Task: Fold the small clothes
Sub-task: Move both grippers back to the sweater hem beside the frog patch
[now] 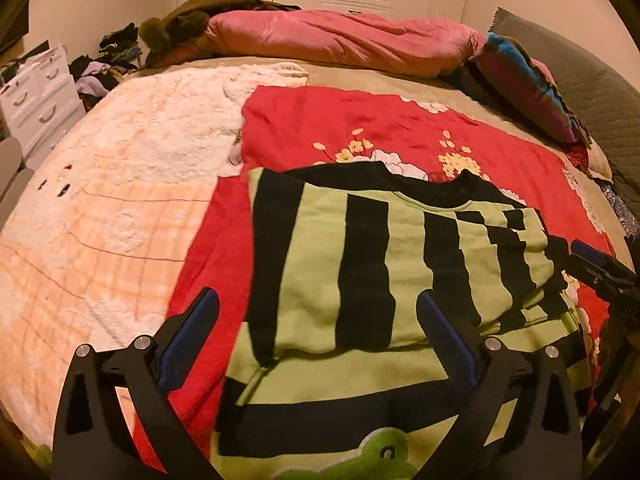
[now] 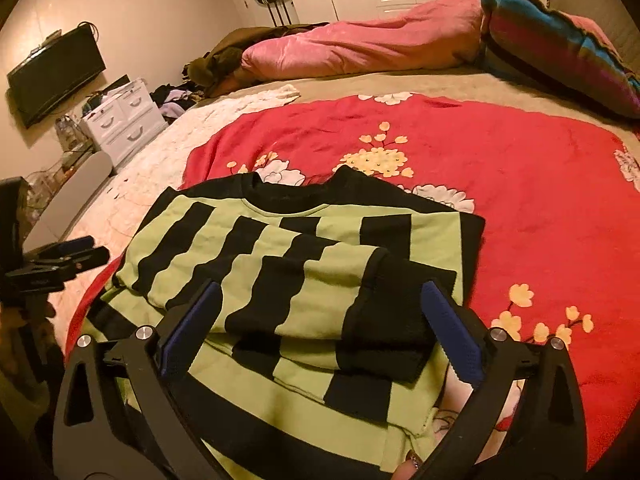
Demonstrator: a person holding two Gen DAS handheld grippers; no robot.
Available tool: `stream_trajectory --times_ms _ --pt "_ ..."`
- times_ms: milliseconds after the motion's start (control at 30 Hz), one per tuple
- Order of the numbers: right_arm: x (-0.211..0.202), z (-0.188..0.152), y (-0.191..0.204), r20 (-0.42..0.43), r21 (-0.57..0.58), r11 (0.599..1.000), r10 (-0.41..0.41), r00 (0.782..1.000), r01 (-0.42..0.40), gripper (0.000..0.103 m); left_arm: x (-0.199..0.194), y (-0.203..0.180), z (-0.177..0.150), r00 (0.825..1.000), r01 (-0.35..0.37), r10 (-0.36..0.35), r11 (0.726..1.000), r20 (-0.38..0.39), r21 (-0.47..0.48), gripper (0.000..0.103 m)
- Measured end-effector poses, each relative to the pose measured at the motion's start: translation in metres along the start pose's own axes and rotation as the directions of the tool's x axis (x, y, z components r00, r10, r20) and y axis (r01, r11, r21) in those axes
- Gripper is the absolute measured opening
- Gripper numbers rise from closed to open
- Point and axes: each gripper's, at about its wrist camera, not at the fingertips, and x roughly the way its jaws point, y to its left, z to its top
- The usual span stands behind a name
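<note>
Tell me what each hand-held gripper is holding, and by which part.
Nothing is held. The left hand-held gripper and the right hand-held gripper both stand open above the green and black striped top, with no cloth between their fingers.

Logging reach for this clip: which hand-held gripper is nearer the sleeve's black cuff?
Right. The right hand-held gripper is open with the black cuff lying between its fingers. The left hand-held gripper is open over the sweater's opposite folded side.
</note>
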Motion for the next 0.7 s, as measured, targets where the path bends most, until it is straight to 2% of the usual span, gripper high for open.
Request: stream_trajectory --times_ms 467,700 --pt "-0.045 -0.005 0.027 0.075 -0.014 0.999 -0.043 0.996 0.045 0.094 -0.045 0.018 -0.007 0.999 0.025 -0.024 1.0 0.046 -0.009 0.099" --pt "-0.07 -0.013 0.035 0.078 -0.009 0.998 -0.059 0.995 0.06 0.094 -0.071 0.03 -0.013 0.997 0.035 -0.035 0.999 0.075 -0.009 0.099"
